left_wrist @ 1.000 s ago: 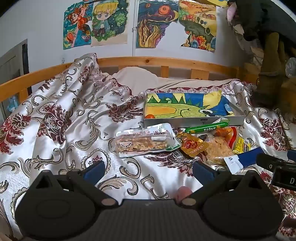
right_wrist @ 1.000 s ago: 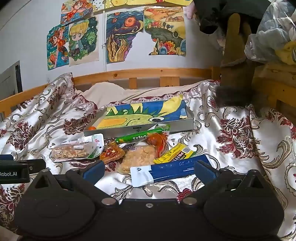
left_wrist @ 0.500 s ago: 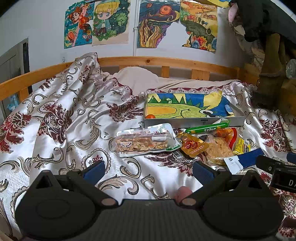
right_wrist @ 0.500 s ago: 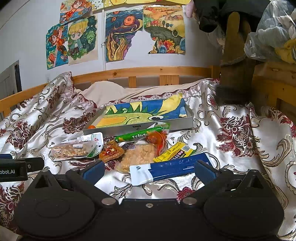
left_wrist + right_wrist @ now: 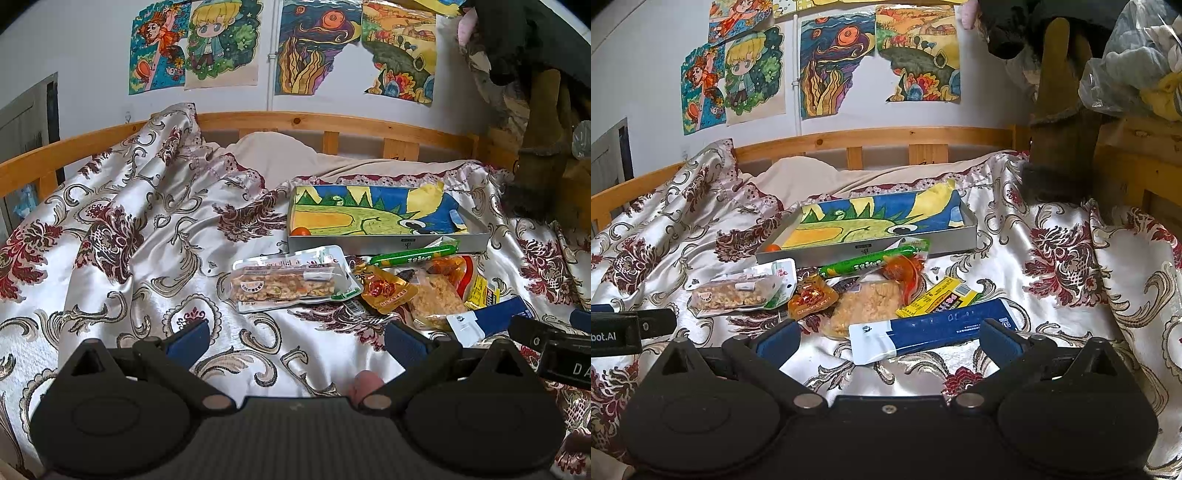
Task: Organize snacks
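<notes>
Lying nearest the right gripper (image 5: pixel 886 338), the blue snack packet (image 5: pixel 934 326) is the likely first pick; its long axis runs roughly left to right across the bed, white end pointing left and rising slightly toward the right. It sits at the near edge of the snack pile, just in front of the yellow packet (image 5: pixel 940 297) and touching the crumbly biscuit pack (image 5: pixel 866 304). The right jaws are released and wide apart, straddling the packet without contact. Judgement: closing across the short width near the packet's middle would give the firmer hold; gripping an end risks droop.

Behind the pile, the shallow tray (image 5: pixel 969 236) rests toward the far side of the bed, one small orange item (image 5: pixel 772 248) in its near left corner. The nut bar (image 5: pixel 284 282) lies leftmost, long axis also left to right. The left gripper (image 5: pixel 295 341) hovers over bare bedspread (image 5: pixel 129 229), jaws released, holding nothing.
</notes>
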